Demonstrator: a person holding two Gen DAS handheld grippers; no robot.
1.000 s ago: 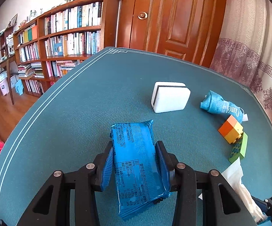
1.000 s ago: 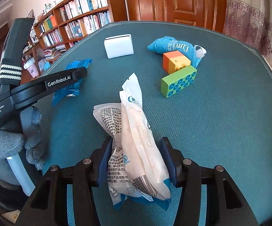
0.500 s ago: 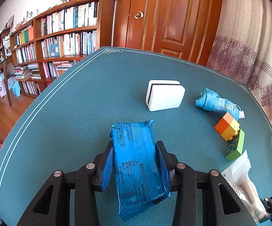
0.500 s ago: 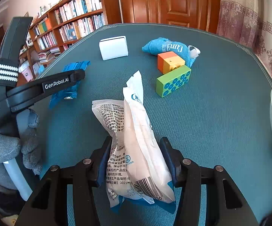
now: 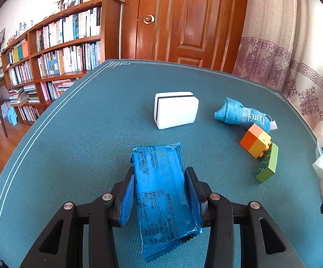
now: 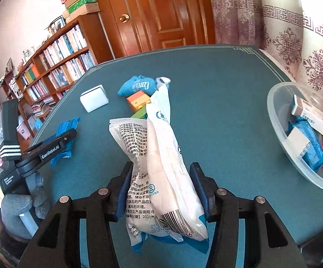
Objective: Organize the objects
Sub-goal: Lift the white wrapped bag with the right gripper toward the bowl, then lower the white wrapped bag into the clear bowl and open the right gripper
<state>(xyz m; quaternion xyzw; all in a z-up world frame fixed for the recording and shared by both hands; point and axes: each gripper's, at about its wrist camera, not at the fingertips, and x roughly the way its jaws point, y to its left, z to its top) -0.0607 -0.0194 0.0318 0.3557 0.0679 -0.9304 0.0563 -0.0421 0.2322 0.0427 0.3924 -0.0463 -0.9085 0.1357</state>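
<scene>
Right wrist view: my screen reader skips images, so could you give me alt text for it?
The right gripper is shut on a white plastic packet above a teal table. At right, a clear bin holds boxes and a blue packet; at left, the left gripper holds a blue wrapper. Beyond lie a white sponge, a blue pouch and toy blocks.

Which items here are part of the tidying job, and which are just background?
Job: blue packet in left gripper; white pouch in right gripper; clear bin; sponge; blue cloth roll; toy blocks.

Background: bookshelf; door; curtain.
</scene>
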